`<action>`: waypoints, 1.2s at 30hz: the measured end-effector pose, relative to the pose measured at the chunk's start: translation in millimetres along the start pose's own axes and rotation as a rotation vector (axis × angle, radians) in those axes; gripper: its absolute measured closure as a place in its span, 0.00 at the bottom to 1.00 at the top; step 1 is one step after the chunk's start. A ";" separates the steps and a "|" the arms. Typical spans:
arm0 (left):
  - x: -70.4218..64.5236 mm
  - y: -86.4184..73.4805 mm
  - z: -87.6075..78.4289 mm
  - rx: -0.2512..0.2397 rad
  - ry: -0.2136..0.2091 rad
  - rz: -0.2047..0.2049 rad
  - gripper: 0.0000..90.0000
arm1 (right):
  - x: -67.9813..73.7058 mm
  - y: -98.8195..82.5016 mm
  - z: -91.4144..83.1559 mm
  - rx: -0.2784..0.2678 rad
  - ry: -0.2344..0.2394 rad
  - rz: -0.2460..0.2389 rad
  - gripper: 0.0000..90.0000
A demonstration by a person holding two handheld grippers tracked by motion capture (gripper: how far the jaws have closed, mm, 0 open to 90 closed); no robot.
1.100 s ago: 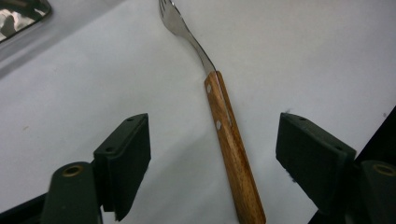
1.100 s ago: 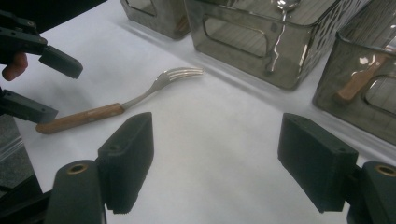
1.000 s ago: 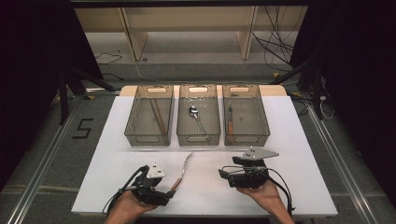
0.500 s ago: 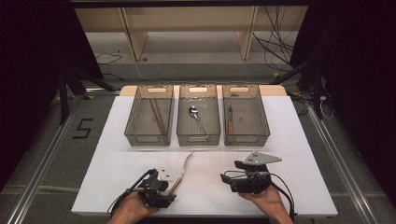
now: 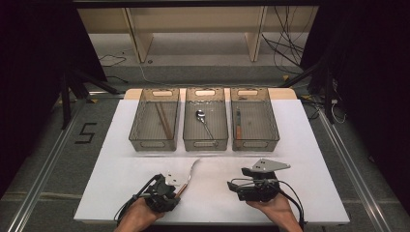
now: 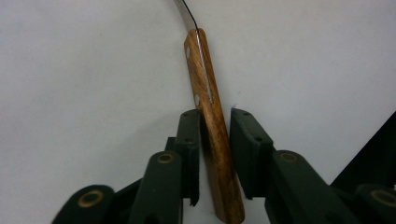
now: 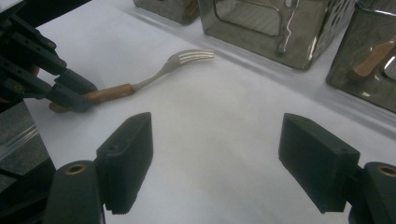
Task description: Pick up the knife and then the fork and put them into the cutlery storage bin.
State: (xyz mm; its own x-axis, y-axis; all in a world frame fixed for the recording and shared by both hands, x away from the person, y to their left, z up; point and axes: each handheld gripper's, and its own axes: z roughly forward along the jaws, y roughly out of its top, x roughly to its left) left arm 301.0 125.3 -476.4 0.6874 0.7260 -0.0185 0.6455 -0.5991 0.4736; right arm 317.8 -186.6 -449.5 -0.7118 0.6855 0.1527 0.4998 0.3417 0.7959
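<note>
Jaws of the left gripper (image 6: 215, 140) just closing around the fork's (image 7: 154, 77) wooden handle.

**A recording bench in a lab, not a kitchen**

This looks like a research lab set up for filming handwork. The table (image 5: 121, 193) is covered in plain white sheeting and stands on a grey floor with metal rails (image 5: 38, 174) running along both sides. A black "5" (image 5: 85, 133) is taped to the floor at the left. Dark curtains (image 5: 34, 58) close off both sides. Loose cables (image 5: 285, 53) trail across the floor behind, under a bare wooden shelving frame (image 5: 140, 38). Three matching smoky plastic bins (image 5: 205, 140) sit in a tidy row, and a person's hands hold wired instruments rather than ordinary tools.
</note>
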 end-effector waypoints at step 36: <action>11.8 40.6 -28.8 -0.120 -0.152 0.053 0.89 | 21.7 12.2 -10.3 -0.072 0.026 -0.121 0.31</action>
State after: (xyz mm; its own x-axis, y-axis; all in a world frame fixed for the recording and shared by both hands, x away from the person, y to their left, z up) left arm 325.8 119.3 -432.0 0.7678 0.6295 -0.1193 0.5690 -0.5844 0.5786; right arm 303.3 -174.2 -430.5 -0.7779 0.6248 0.0675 0.3735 0.3733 0.8492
